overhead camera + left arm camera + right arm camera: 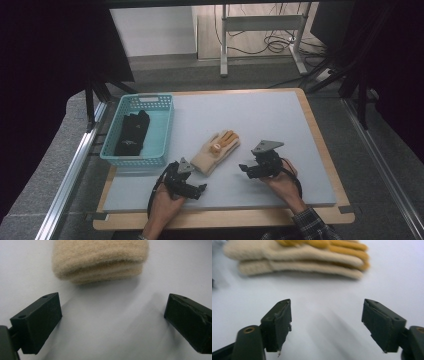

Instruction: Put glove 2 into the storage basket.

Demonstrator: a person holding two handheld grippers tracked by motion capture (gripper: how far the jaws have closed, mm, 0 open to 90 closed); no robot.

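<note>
A lab-like recording room: dark curtains [45, 60], metal-framed table [260, 107], loose floor cables [272, 42]

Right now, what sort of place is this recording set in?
Probably a lab or workshop data-collection station: a wooden table topped with a grey mat, dark curtains around it, loose cables on the floor by a desk frame, and a basket and glove laid out.

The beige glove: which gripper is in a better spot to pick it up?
Left, probably. The left gripper sits open right by the beige glove, whose cuff lies just ahead of its fingers. The right gripper is farther off.
</note>
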